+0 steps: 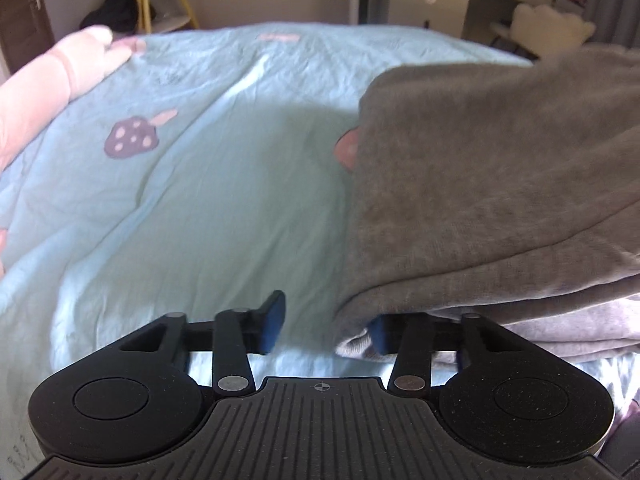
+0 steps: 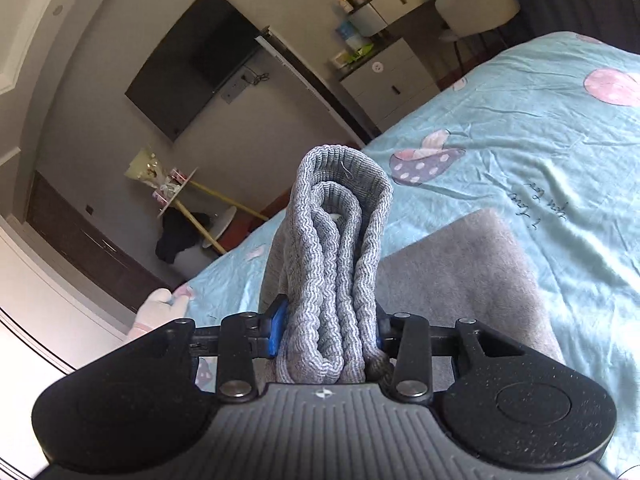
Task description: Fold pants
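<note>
Between the blue pads of the right claw (image 2: 328, 334) the ribbed waistband of the grey pants (image 2: 334, 264) is clamped in stacked layers, so the fold lifts together. Beyond it, cloth drapes onto the bed (image 2: 540, 128). The left claw (image 1: 326, 326) stands apart beside the hanging fabric.

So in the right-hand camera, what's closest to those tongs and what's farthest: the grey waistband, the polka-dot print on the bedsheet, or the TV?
1. Ribbed grey waistband: clamped between the right tongs.
2. Polka-dot print: on the blue bedsheet, beyond the waistband, slightly right.
3. Wall TV: across the room, upper left.
</note>
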`<state>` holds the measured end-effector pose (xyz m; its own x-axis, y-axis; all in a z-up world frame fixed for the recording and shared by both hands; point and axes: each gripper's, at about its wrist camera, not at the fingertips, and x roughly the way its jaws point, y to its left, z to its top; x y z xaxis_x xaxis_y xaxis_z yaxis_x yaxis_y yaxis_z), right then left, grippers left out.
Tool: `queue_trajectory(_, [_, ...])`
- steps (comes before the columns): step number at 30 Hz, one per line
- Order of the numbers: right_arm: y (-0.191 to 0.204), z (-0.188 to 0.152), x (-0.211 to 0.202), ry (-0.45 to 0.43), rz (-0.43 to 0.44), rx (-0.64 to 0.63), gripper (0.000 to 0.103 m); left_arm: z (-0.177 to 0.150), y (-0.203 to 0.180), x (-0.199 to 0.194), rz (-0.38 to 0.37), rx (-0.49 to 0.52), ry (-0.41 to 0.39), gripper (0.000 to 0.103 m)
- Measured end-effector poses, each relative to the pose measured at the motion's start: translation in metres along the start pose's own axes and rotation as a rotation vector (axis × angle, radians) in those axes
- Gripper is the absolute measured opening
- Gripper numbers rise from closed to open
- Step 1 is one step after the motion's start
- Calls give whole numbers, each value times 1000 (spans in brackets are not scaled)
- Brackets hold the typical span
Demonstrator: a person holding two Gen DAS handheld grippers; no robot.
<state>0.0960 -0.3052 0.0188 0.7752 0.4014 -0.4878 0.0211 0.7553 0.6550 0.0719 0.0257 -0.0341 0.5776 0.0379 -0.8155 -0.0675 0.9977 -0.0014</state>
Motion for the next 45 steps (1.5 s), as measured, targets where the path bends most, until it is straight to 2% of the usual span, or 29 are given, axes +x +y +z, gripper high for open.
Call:
queue_trajectory(4, [-21,-7,8,16,-68,3,38,0,4,-6,-57,-30,-16,51])
queue_trajectory(6, [-31,-10,8,20,-90,25,39,-1,4,-8,-98,-31,-14,63])
queue_trajectory(9, [-48,-12,11,22,-125,52,39,-1,-2,-6,-116,1,0,72])
queue_trajectory(11, [-64,-15,17,46,-140,97,44,-2,-10,-6,-108,43,2,76])
queue_trajectory(13, [-85,-22,27,111,-148,183,60,-4,-18,-6,-92,88,-1,77])
queue_trajectory(14, [-96,-27,31,146,-155,220,63,-5,-21,-6,-92,107,-2,78])
queue_trajectory(19, [-119,-39,27,136,-45,312,66,-9,-29,-6,-135,164,1,81])
queue_trajectory(21, [-121,-38,27,150,-25,319,66,-11,-35,-4,-127,187,5,83])
queue_trajectory(24, [-113,-38,29,163,-38,254,66,-9,-41,4,-83,181,16,83])
queue_trajectory(27, [-101,-36,30,155,-105,152,50,-8,-41,9,-83,135,7,83])
queue_trajectory(28, [-97,-36,29,148,-116,128,48,-7,-43,11,-78,129,0,83])
queue_trajectory(30, [-87,-34,26,131,-137,96,47,-8,-44,12,-77,123,-19,76])
queue_trajectory(35, [-56,-19,8,35,-92,80,41,-9,-44,13,-73,111,-52,70])
queue_trajectory(38, [-34,-6,-2,-15,-53,69,40,-9,-44,12,-67,110,-55,77])
queue_trajectory(41, [-12,7,-10,-46,12,57,39,-10,-46,14,-16,123,-62,90])
queue_trajectory(42, [-6,9,-12,-49,32,55,39,-10,-46,15,-4,126,-61,91])
queue_trajectory(43, [-2,11,-13,-53,46,49,39,-10,-46,16,-3,125,-62,90])
queue_trajectory(45, [5,13,-16,-61,52,21,39,-10,-44,14,-19,111,-73,72])
